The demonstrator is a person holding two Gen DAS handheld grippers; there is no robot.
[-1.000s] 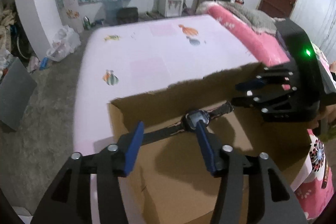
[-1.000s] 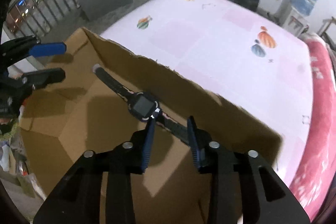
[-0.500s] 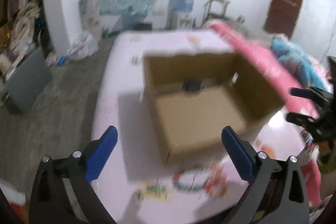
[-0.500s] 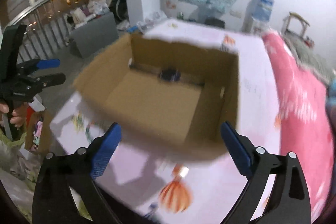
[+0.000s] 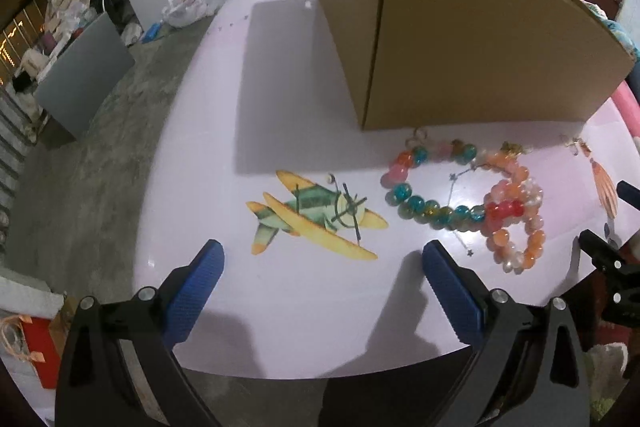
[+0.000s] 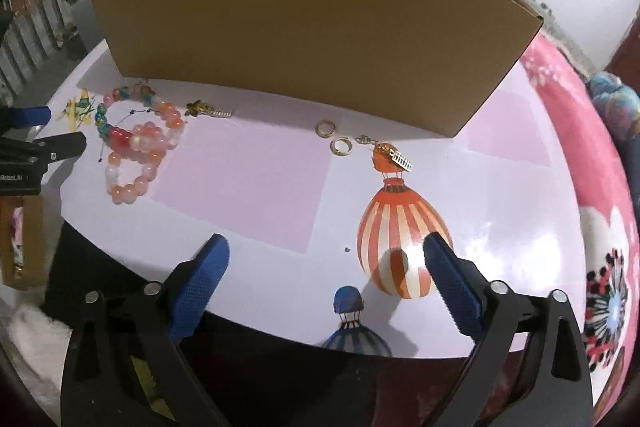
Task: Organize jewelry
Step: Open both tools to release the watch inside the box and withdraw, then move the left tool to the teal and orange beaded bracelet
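Beaded bracelets (image 5: 460, 195) lie tangled on the pink tabletop (image 5: 304, 307), just near of the cardboard box (image 5: 472, 39); two gold hoop earrings (image 6: 332, 137) sit further right. Your left gripper (image 5: 320, 287) and right gripper (image 6: 326, 285) both hover spread wide, holding nothing. You seem between pickups: next, lower onto a bracelet.

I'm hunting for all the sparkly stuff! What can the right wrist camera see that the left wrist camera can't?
Only the right wrist view shows two gold hoop rings and a striped balloon picture. Only the left wrist view shows the big airplane picture up close. Both show the cardboard box, the beaded bracelets on the pink table, and an open hand-held gripper.
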